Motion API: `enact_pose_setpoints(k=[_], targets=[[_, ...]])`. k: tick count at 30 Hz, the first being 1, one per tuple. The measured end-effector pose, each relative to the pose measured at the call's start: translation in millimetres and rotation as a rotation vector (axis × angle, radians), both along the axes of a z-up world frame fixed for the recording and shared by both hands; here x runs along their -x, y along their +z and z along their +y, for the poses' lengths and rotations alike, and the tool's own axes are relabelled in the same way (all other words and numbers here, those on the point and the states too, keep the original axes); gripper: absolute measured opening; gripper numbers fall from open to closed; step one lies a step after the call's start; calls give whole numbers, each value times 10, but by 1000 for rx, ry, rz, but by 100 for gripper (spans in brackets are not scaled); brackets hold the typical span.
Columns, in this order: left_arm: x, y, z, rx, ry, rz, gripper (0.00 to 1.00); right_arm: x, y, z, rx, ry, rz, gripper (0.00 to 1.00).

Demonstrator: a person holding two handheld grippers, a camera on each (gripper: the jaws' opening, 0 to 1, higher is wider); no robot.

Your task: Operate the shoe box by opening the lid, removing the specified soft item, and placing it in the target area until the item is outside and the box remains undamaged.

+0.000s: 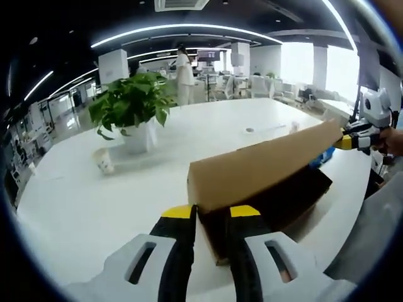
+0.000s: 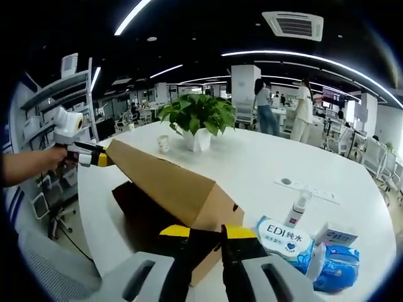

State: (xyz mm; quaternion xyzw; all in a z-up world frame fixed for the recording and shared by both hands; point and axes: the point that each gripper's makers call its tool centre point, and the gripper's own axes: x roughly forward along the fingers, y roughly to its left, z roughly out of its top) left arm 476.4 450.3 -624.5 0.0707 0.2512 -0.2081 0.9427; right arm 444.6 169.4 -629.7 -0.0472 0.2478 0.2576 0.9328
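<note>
A large white table (image 1: 75, 207) runs across both views, carrying every item noted here. On it, at centre frame in the left gripper view, sits a brown cardboard shoe box (image 1: 296, 201) with its lid (image 1: 264, 167) raised on a slant, the dark interior open beneath; the contents cannot be made out. The left gripper (image 1: 213, 217), rising from the bottom centre of its own view, has its jaws narrow and clamped on the near corner of the lid. The right gripper (image 2: 210, 236) does likewise at the bottom centre of its view, jaws pinched on the opposite lid corner, and also appears at the right edge of the left gripper view. A potted plant (image 2: 198, 123) stands behind the box, upper centre in the right gripper view. At lower right of that view lie a blue-and-white pack of wipes (image 2: 280, 236), a white spray bottle (image 2: 297, 207) just behind it, and a small paper cup (image 2: 164, 144) near the plant.
</note>
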Motion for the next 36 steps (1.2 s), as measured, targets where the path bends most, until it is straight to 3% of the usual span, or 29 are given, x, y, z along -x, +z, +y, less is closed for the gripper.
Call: enact_pose_setpoints(k=[11, 36], targets=[[67, -77, -15, -25, -30, 13, 19, 67, -57, 78, 17, 56, -8, 17], [238, -234, -85, -56, -114, 46, 30, 186, -221, 141, 20, 94, 22, 26]])
